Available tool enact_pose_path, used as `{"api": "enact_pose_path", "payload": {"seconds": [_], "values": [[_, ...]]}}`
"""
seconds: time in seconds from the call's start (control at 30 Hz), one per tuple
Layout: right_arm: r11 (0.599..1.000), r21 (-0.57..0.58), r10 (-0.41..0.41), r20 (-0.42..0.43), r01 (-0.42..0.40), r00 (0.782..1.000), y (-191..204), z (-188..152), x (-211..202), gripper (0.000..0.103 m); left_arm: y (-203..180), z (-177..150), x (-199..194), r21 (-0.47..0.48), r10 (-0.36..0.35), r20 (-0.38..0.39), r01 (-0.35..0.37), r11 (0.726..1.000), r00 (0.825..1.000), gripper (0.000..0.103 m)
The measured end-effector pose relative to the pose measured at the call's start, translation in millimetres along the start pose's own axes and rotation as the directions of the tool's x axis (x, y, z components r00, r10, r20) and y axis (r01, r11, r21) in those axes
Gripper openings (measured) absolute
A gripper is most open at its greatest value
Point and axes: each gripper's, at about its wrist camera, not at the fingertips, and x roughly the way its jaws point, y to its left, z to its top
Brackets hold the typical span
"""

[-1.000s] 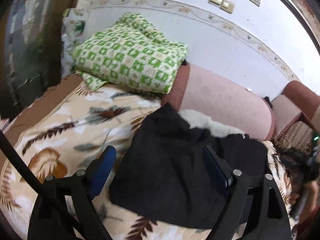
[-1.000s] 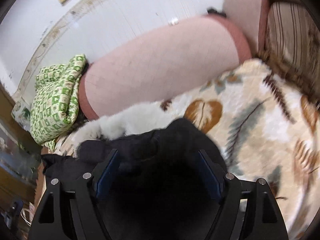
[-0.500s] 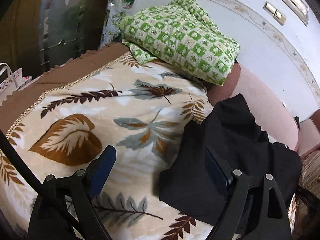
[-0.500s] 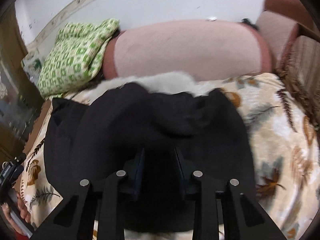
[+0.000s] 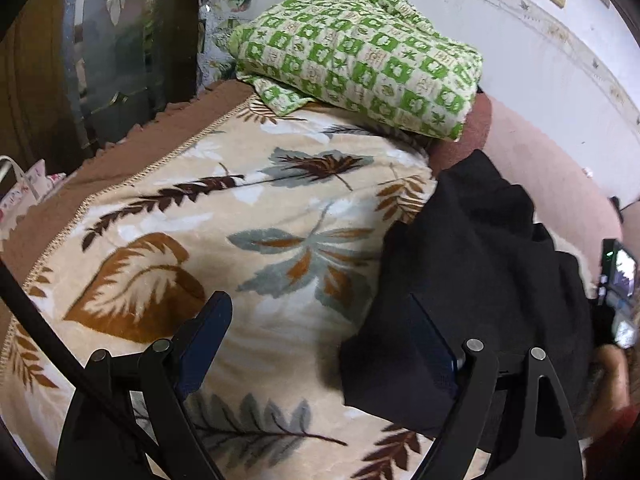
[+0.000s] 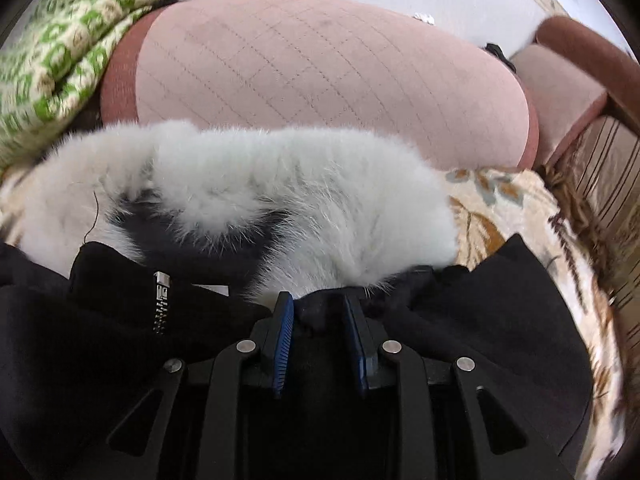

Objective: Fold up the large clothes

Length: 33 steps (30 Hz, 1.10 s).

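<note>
A black coat lies bunched on the leaf-patterned blanket, at the right of the left wrist view. My left gripper is open and empty, its right finger at the coat's left edge. In the right wrist view the coat fills the lower frame, with a white fur collar and a metal zipper. My right gripper is shut on a fold of the black coat just below the fur collar.
A folded green checked quilt rests at the back on a pink bolster. A dark cabinet stands at the left. A brown armrest is at the right. A hand holding the other gripper shows at the right edge.
My right gripper closed from open onto the coat and moved in close to the fur collar. My left gripper swung left, away from the coat, over the bare blanket.
</note>
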Motion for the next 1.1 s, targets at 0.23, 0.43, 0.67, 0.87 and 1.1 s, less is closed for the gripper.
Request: {"api": "enact_pose_path", "payload": {"seconds": [0.23,0.43,0.67,0.87,1.1], "values": [[0.996,-0.058,0.078,0.268,-0.065,0.960,-12,-6,-123,0.029,11,1,2,-0.061,-0.033,-0.031,0.031,0.998,0.999,0.087],[0.943,-0.133,0.332,0.283,-0.306,0.900,-5,-55,-178,0.033,-1,-4,9,-0.013,-0.023,-0.036,0.022,1.000,0.999,0.087],[0.947,-0.098,0.315,0.119,-0.304,0.942,44,-46,-83,0.048,-13,-13,41,0.040,0.082,-0.112,-0.078,0.996,0.990,0.087],[0.981,-0.018,0.194,0.085,-0.193,0.977,50,-18,-22,0.061,1,-2,30,-0.002,0.074,-0.105,-0.074,0.997,0.992,0.087],[0.986,-0.063,0.169,0.314,-0.157,0.934,49,-22,-119,0.059,22,1,20,-0.082,0.043,-0.123,-0.053,0.995,0.992,0.087]]}}
